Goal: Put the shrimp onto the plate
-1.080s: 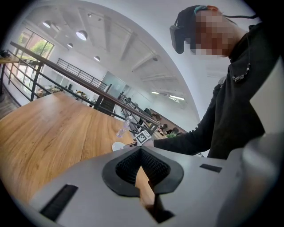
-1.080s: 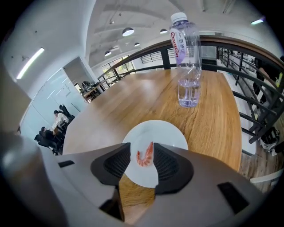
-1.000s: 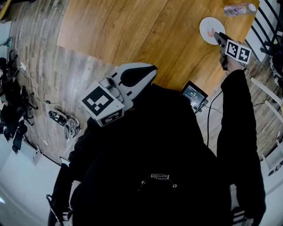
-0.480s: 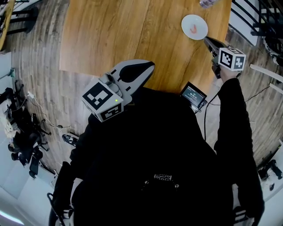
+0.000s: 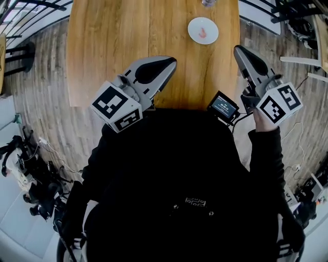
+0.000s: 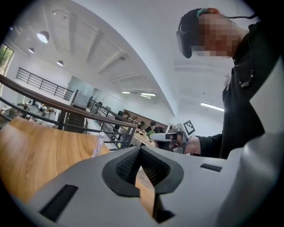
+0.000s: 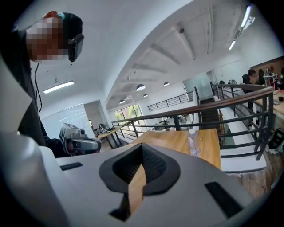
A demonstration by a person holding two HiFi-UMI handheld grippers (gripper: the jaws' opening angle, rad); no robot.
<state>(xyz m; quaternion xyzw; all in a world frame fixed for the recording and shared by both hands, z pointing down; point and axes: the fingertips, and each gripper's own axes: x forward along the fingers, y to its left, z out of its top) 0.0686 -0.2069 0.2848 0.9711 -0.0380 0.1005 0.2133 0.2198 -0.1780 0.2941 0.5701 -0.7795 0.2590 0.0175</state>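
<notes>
Shrimp (image 5: 203,33) lies on the white plate (image 5: 192,26), near the far right corner of the wooden table (image 5: 118,41). Clear plastic bottle (image 5: 207,2) stands just beyond the plate, at the far edge.

Left gripper (image 5: 172,61) is over the near edge, approx. mid-table. Its jaws are clenched tip to tip w/ nothing betw. them. Right gripper (image 5: 237,49) is at the table's right edge, nearer the person than the plate and apart from it. Its jaws are also pressed together and empty. Both point toward the far side. Only bare wood lies betw. the grippers and the plate.

Small black screen unit (image 5: 224,106) sits at the near edge betw. the two grippers, w/ a cable trailing off it. Person's dark top fills the lower part of the head view.

Black metal railing (image 7: 230,104) runs past the table's far end. On the floor off the left edge there's a tangle of gear & cables (image 5: 31,174).
</notes>
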